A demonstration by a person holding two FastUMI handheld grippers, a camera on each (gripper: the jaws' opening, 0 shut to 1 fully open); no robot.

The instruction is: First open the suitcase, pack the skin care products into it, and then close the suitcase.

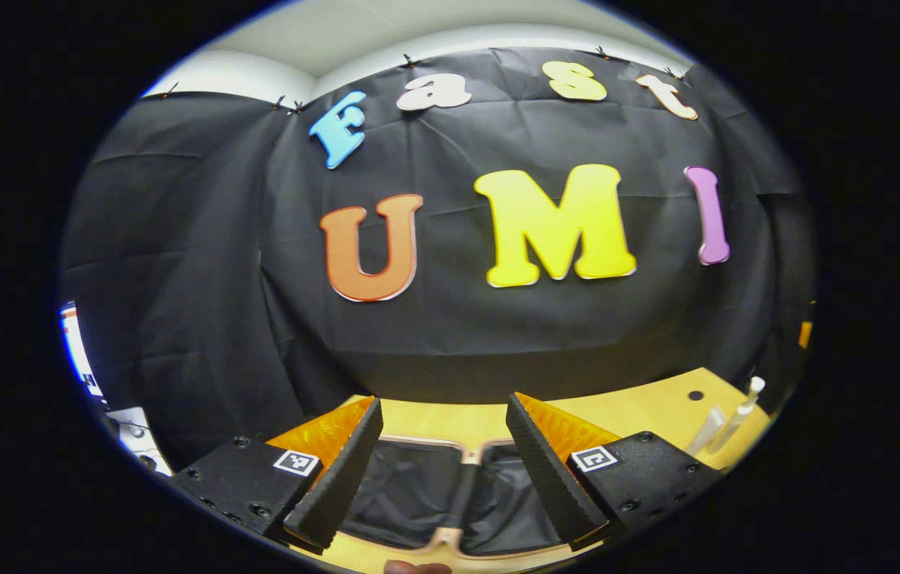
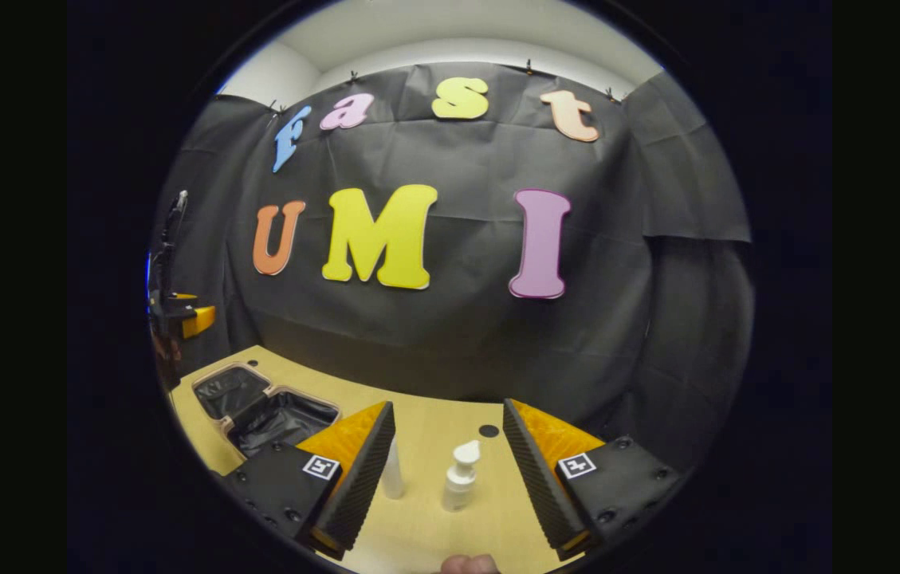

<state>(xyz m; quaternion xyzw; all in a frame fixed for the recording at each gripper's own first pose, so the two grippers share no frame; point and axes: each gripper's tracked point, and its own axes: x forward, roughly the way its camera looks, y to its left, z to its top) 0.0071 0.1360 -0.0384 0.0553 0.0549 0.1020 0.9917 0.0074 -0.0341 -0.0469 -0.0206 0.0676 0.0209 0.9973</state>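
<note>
The suitcase [image 1: 406, 486] lies open on the wooden table, its black lining and pinkish rim showing; both halves look empty. My left gripper [image 1: 444, 414] hangs open just above it, with nothing between its fingers. In the right gripper view the open suitcase [image 2: 266, 410] sits at the left. My right gripper [image 2: 448, 414] is open and low over the table. A white pump bottle [image 2: 459, 478] stands upright between its fingers, untouched. A slim white bottle [image 2: 392, 478] stands beside the left finger, partly hidden. In the left gripper view, both white bottles [image 1: 725, 422] stand at the far right.
The light wooden table [image 2: 418, 526] ends at the black cloth wall behind. A small dark hole [image 2: 489, 430] is in the tabletop beyond the bottles. The other gripper [image 2: 186, 319] shows at the far left of the right gripper view.
</note>
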